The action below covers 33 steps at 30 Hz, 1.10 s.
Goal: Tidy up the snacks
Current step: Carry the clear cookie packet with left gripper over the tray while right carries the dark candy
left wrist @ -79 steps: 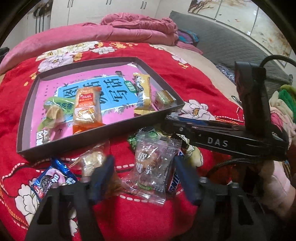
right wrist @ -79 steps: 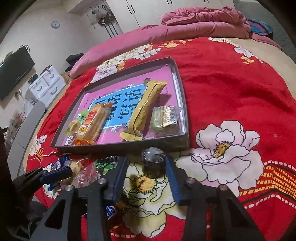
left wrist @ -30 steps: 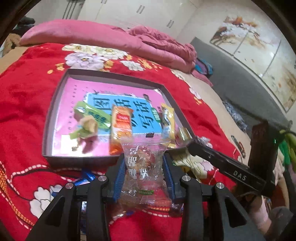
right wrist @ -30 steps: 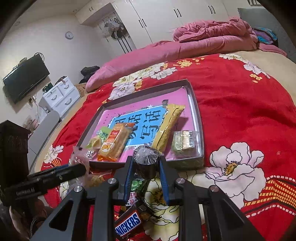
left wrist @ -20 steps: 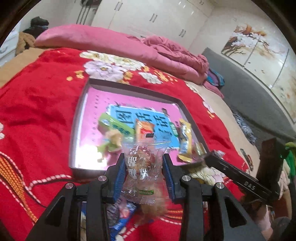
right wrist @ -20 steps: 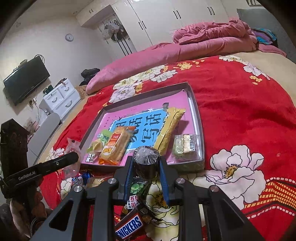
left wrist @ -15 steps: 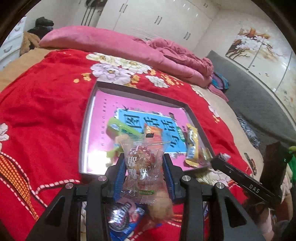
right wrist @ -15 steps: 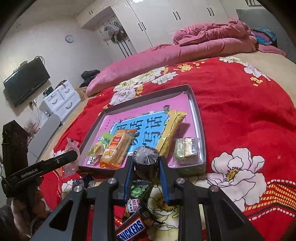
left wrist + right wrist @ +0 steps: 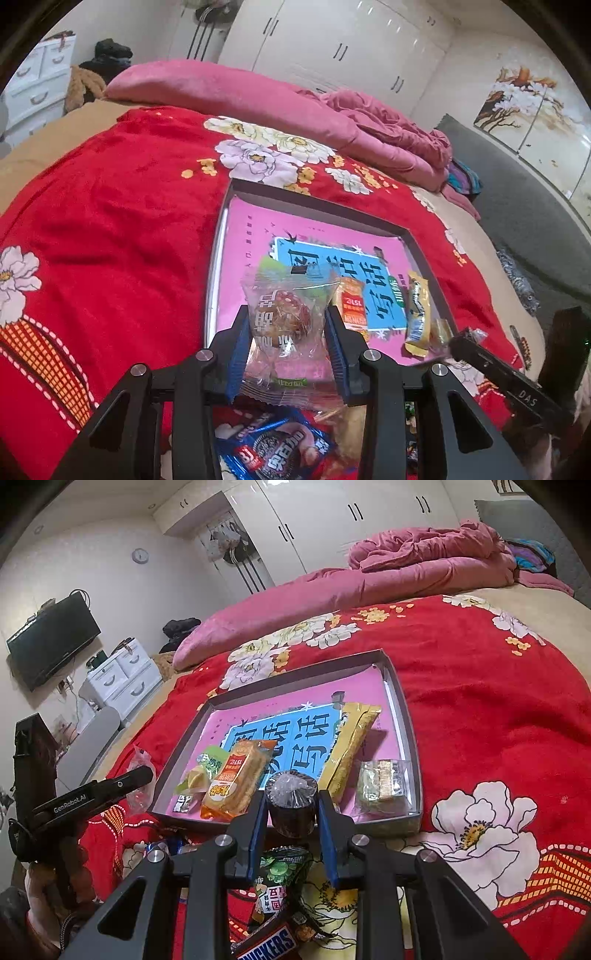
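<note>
Left hand-held gripper (image 9: pixel 286 334) and right hand-held gripper (image 9: pixel 291 812) both clamped, angled downward.

Both wrist cams sit low behind their fingers, angled down close over the bed, sharing the tray (image 9: pixel 417 245) (image 9: pixel 404 716).

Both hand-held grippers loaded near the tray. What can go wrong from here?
1. The left hand-held gripper pinches a crinkly clear snack bag; the film may slip.
2. The right hand-held gripper holds a round dark cake low over the tray front wall; it may clip it.
3. The near tray end is crowded; a drop may land on the orange pack.
</note>
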Each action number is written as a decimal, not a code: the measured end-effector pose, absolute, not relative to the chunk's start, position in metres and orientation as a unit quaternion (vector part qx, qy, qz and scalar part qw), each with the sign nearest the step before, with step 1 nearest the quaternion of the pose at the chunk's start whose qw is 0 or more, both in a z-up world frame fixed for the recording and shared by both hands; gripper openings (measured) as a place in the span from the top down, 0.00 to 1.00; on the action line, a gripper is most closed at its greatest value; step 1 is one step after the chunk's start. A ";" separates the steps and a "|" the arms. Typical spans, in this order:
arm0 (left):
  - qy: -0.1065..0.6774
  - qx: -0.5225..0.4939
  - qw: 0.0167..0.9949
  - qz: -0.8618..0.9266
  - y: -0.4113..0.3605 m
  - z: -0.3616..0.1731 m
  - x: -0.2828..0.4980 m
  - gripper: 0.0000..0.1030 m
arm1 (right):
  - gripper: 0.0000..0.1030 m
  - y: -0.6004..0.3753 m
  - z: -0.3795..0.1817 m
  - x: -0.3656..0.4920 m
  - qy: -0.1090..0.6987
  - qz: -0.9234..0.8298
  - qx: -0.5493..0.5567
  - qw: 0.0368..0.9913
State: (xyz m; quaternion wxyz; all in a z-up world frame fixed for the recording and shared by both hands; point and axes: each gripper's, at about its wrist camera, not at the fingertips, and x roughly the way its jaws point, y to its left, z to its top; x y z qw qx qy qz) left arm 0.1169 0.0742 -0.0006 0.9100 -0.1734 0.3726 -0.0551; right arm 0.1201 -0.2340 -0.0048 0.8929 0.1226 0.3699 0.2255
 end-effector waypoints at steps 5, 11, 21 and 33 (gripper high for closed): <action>0.379 -0.163 0.909 -0.052 0.071 -0.004 0.123 0.61 | 0.74 -0.229 -0.005 0.123 0.371 0.226 0.122 0.892; 0.393 -0.166 0.903 -0.050 0.071 -0.012 0.131 0.61 | 0.74 -0.220 -0.005 0.124 0.370 0.232 0.115 0.892; 0.399 -0.152 0.903 -0.045 0.066 -0.016 0.138 0.61 | 0.74 -0.208 -0.003 0.128 0.369 0.234 0.124 0.891; 0.417 -0.154 0.895 -0.037 0.064 -0.025 0.148 0.61 | 0.74 -0.203 -0.004 0.137 0.372 0.230 0.133 0.889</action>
